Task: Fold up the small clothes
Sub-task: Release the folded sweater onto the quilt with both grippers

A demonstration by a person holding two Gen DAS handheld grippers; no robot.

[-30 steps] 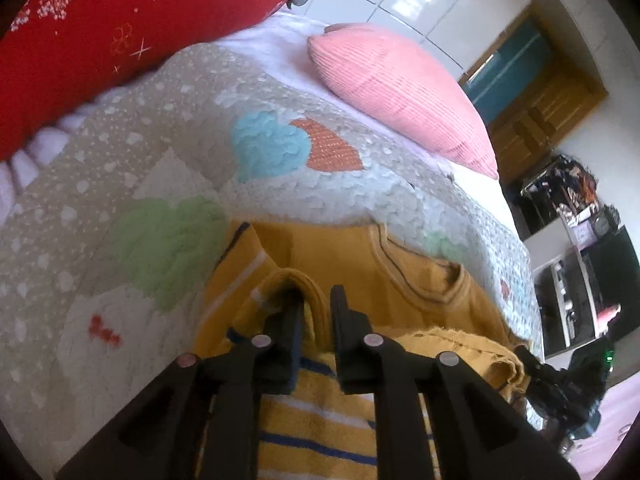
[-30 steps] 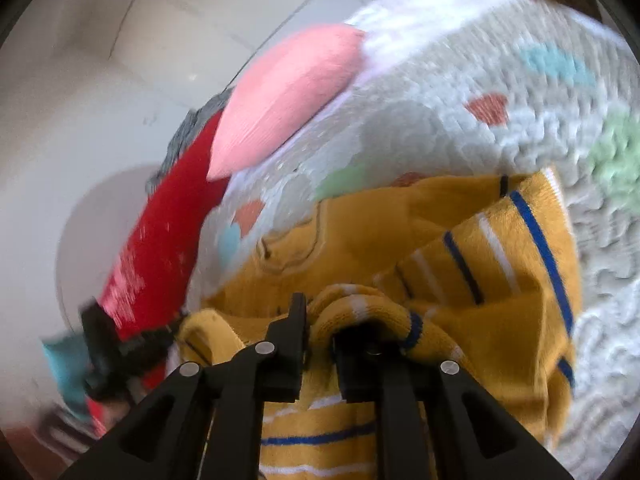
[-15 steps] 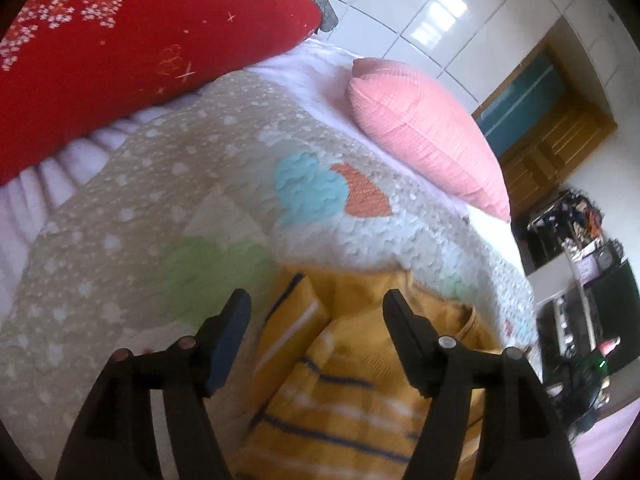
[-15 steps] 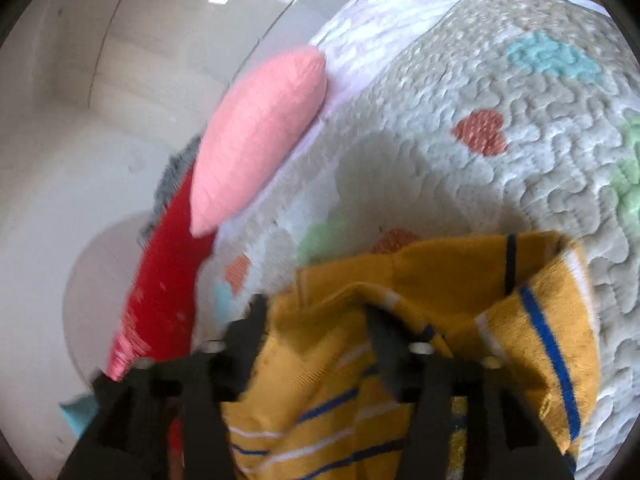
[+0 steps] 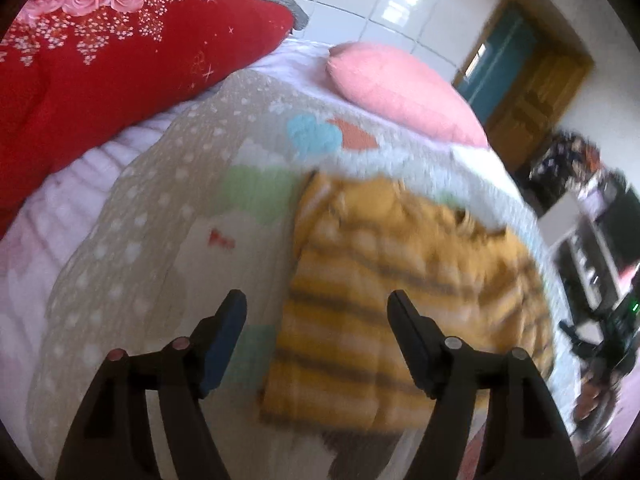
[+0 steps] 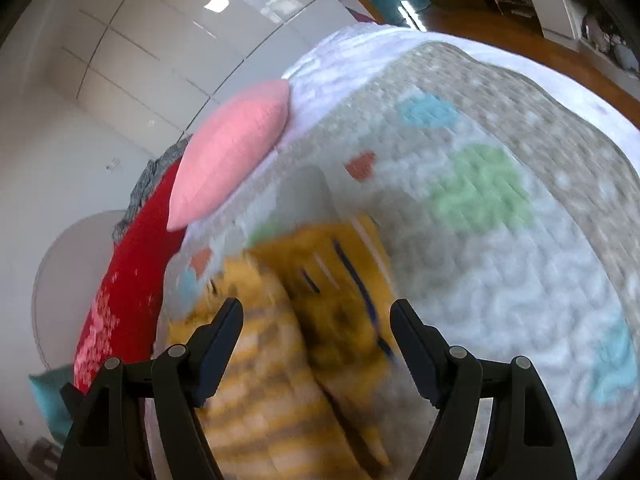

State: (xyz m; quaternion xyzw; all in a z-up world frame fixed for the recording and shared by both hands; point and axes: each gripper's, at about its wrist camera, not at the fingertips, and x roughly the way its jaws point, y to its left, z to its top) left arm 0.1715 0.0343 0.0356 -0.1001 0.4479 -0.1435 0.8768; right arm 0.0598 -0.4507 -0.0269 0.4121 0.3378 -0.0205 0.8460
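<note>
A small yellow shirt with blue and white stripes (image 5: 404,296) lies folded over on the quilted bedspread (image 5: 160,216). My left gripper (image 5: 316,312) is open and empty, held above the shirt's left edge. The shirt also shows in the right wrist view (image 6: 304,320), blurred by motion. My right gripper (image 6: 316,320) is open and empty, held above the shirt.
A red flowered duvet (image 5: 100,60) is piled at the far left and a pink pillow (image 5: 400,88) lies at the head of the bed. A wooden door (image 5: 532,96) and shelves with clutter (image 5: 592,240) stand to the right. Quilt stretches to the right of the shirt (image 6: 500,280).
Both grippers were shut on folds of the shirt a second ago. They opened, let the shirt drop onto the quilt, and pulled back and up from it.
</note>
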